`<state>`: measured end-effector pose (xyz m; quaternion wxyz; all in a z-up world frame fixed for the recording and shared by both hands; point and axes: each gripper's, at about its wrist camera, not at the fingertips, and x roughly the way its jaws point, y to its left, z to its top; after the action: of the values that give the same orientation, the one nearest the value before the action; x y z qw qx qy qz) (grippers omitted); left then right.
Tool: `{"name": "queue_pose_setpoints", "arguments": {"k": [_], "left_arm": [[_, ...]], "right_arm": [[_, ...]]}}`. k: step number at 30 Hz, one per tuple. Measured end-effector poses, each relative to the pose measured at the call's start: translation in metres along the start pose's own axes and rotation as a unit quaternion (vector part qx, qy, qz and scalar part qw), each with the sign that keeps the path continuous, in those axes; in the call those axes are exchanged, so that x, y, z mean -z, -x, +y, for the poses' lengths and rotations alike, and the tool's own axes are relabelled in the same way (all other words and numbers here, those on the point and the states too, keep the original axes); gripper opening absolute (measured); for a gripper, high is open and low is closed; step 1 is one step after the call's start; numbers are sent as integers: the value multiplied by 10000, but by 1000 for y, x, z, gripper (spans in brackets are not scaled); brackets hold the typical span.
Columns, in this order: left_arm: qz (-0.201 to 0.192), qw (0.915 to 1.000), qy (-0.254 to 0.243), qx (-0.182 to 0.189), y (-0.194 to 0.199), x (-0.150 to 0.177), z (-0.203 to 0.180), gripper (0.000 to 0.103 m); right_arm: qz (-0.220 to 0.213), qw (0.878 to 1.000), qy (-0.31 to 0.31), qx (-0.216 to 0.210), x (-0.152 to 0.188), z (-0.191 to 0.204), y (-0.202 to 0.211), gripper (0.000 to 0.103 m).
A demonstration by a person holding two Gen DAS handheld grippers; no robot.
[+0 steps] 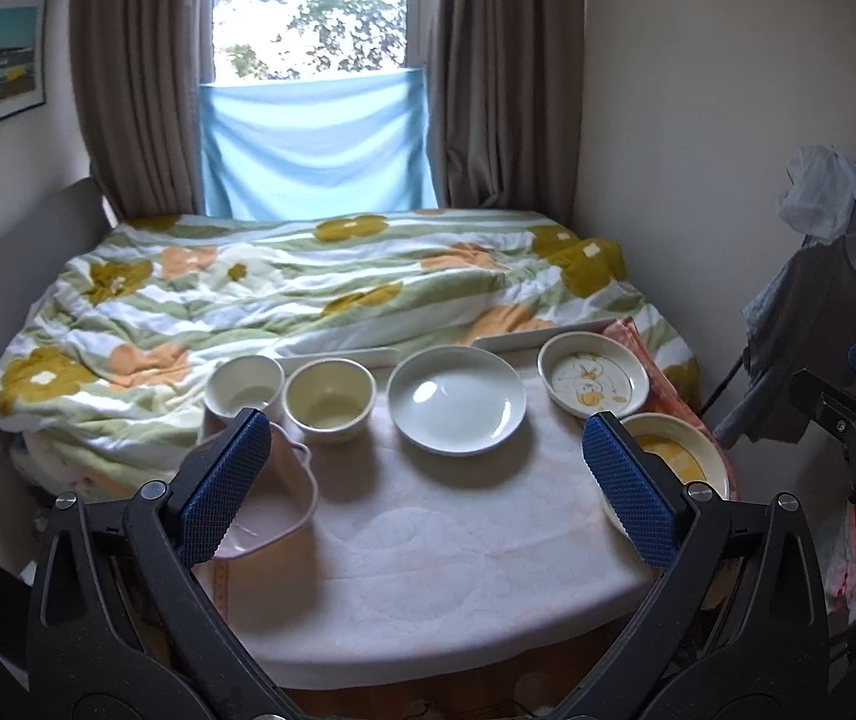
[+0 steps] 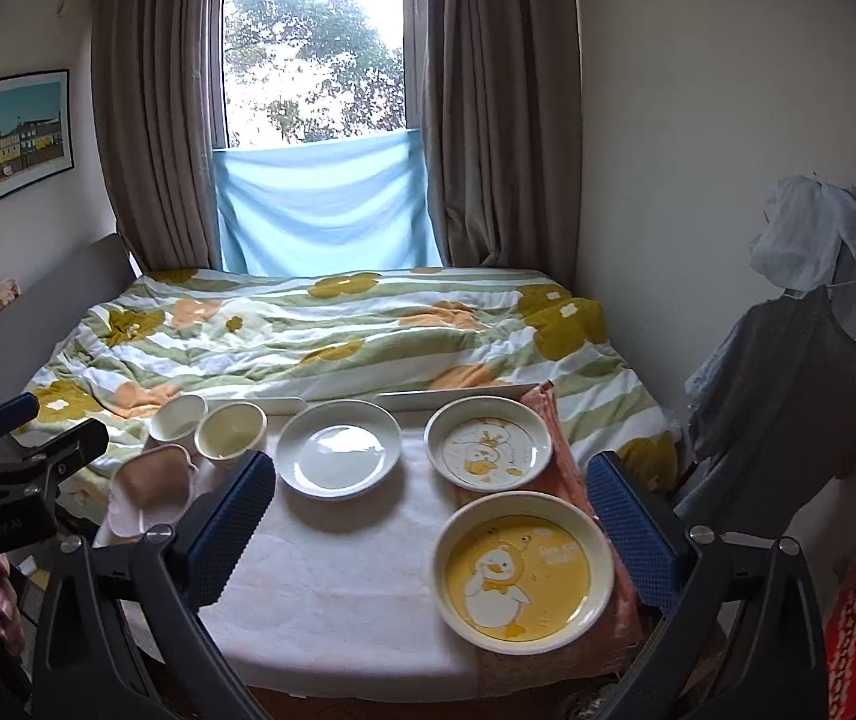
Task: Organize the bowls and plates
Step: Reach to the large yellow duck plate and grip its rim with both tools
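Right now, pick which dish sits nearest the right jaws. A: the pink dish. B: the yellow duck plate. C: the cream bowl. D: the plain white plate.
B: the yellow duck plate lies at the table's near right edge, just ahead of the open right gripper; the white plate, pink dish and cream bowl are farther back or left.

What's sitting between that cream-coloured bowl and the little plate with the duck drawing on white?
A plain white plate sits between the cream bowl and the white duck plate, apart from both. Both wrist views show it, the right one more clearly.
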<state>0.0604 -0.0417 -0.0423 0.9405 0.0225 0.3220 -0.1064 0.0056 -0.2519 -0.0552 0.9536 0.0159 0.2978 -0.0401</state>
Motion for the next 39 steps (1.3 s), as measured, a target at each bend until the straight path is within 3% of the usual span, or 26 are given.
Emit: {"name": "queue_pose_setpoints", "arguments": {"k": [7, 12, 15, 17, 19, 21, 27, 29, 32, 37, 39], "left_arm": [[940, 9925, 86, 771, -79, 21, -69, 103], [1630, 9792, 224, 1192, -147, 48, -114, 103], [2002, 9688, 398, 1402, -184, 70, -129, 100], [2230, 9628, 464, 1456, -207, 84, -137, 94], [2450, 9575, 443, 1455, -229, 96, -143, 81], [2656, 9513, 386, 1519, -245, 107, -149, 76], [2858, 9439, 243, 1636, -264, 120, -159, 70], [2904, 9424, 217, 1646, -268, 121, -161, 67], [2919, 9412, 217, 1684, -273, 121, -162, 62], [3000, 9374, 181, 1759, -280, 121, -164, 30], [3006, 9369, 186, 1775, -281, 122, -163, 25]], "right_arm": [[762, 9965, -299, -183, 31, -83, -44, 103], [1414, 9856, -670, -645, 66, -139, -87, 102], [1813, 9744, -898, -978, 94, -166, -118, 91], [2064, 9671, -1021, -1082, 111, -178, -140, 76], [2218, 9618, -1118, -1153, 125, -186, -156, 69], [2305, 9582, -1217, -1183, 136, -192, -170, 65], [2388, 9516, -1425, -1309, 150, -200, -198, 47], [2398, 9506, -1442, -1346, 151, -201, -204, 35], [2381, 9503, -1482, -1352, 152, -204, -212, 31], [2317, 9528, -1482, -1288, 149, -205, -222, 22], [2305, 9542, -1438, -1253, 149, -207, -225, 17]]}}
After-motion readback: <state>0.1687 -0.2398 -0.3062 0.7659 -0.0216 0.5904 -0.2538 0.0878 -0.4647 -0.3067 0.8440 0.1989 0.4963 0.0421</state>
